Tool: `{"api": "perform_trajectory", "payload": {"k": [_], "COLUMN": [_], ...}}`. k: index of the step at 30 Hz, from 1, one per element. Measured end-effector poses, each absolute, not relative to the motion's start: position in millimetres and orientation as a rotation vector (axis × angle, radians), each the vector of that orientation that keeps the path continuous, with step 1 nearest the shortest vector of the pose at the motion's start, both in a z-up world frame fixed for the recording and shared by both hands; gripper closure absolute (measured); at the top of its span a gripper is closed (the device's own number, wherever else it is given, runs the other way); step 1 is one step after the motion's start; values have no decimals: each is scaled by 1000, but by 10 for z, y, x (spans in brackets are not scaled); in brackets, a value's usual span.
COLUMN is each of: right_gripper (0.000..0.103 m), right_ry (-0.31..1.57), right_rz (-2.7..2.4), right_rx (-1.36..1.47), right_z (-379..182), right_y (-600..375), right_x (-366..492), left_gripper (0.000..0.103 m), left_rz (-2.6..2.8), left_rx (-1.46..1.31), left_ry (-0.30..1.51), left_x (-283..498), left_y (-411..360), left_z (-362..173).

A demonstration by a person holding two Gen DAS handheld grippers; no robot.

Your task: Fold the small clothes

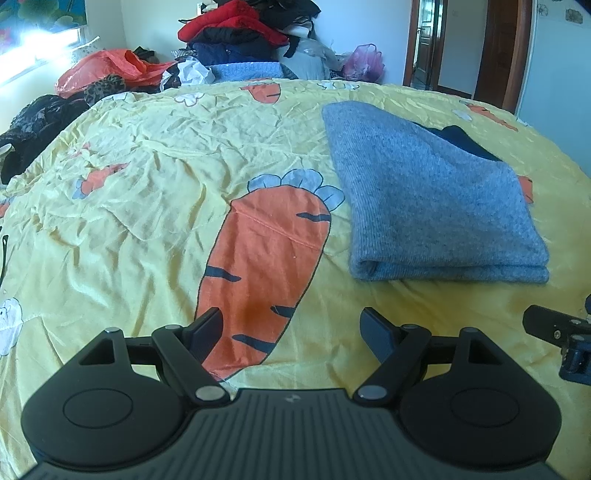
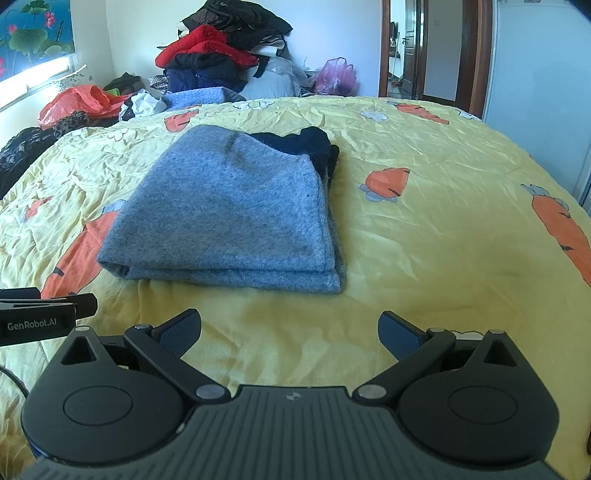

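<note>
A folded grey knit garment [image 1: 428,195] [image 2: 229,214] lies on the yellow carrot-print bedspread [image 1: 147,206] [image 2: 424,229], with a dark navy garment [image 1: 461,142] [image 2: 306,146] partly showing under its far end. My left gripper [image 1: 291,326] hovers over the bedspread, left of and nearer than the grey fold, jaws wide open and empty. My right gripper [image 2: 290,330] hangs just in front of the fold's near edge, also open and empty. Each gripper's side shows at the edge of the other's view.
A heap of clothes [image 1: 240,33] [image 2: 221,48], an orange plastic bag [image 1: 107,68] [image 2: 74,101] and a pink bag [image 1: 364,62] [image 2: 336,75] crowd the bed's far end. Dark clothing [image 1: 33,125] lies at the left edge. A doorway [image 2: 406,48] stands beyond.
</note>
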State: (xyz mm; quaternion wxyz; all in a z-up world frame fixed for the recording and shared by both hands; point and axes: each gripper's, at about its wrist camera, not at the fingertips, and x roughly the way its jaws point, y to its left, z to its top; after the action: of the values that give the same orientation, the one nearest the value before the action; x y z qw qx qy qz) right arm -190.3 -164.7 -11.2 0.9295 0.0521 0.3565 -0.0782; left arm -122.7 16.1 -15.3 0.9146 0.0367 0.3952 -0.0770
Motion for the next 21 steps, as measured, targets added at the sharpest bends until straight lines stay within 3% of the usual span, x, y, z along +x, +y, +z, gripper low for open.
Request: {"api": "perform_trajectory", "payload": {"k": [21], "right_gripper": [1], "right_ry": [732], "right_rz": [-154], "right_rx": [100], "right_z": [-124], "right_y": [-1608], "right_x": [-1910], "left_gripper": [21], "left_rz": [-157], "left_rx": [64], "left_ry": [815], "left_x": [-1230], "left_y": [209], "left_z": [-149]}}
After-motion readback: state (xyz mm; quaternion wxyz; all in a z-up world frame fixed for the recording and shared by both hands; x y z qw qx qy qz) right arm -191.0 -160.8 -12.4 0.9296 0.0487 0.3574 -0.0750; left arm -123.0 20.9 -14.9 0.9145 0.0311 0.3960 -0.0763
